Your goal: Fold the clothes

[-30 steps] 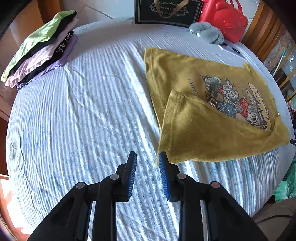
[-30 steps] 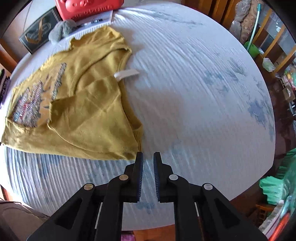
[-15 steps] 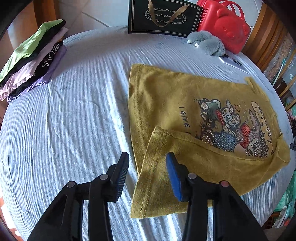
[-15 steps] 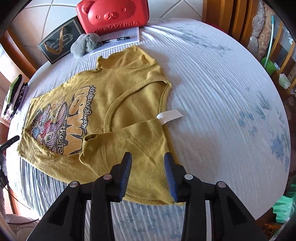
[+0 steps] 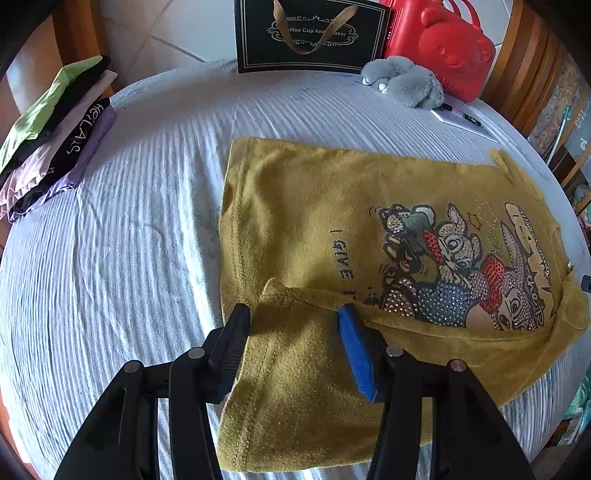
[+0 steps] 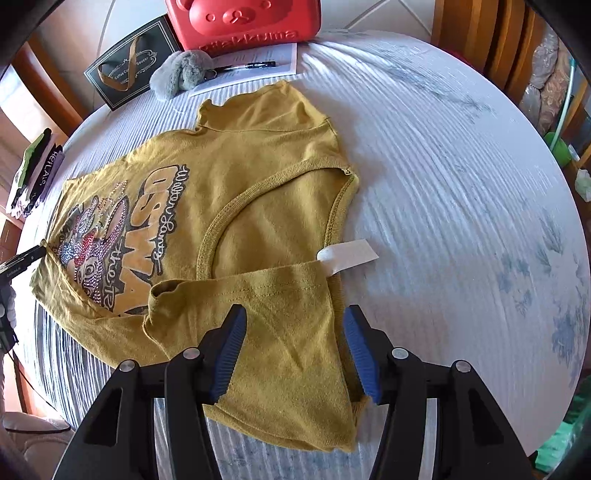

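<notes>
A mustard-yellow T-shirt (image 5: 332,206) with a sequinned cartoon print lies flat on the round white table (image 5: 110,258), its near long edge folded over onto the front. My left gripper (image 5: 295,332) is open, its blue-padded jaws straddling the folded hem corner near the shirt's bottom. In the right wrist view the same shirt (image 6: 240,184) shows its neckline and a white label (image 6: 349,254). My right gripper (image 6: 293,336) is open over the folded-in sleeve and shoulder, the cloth lying between the jaws, not pinched.
A stack of folded clothes (image 5: 51,136) sits at the table's far left edge. At the back stand a black gift bag (image 5: 310,35), a red bear-shaped case (image 5: 439,48), a grey plush toy (image 5: 406,83) and a paper with a pen (image 6: 251,64). Wooden chairs (image 6: 480,40) ring the table.
Both grippers moved forward over the shirt's folded near edge and opened wider; a second ago they were nearly shut, just short of the cloth.
</notes>
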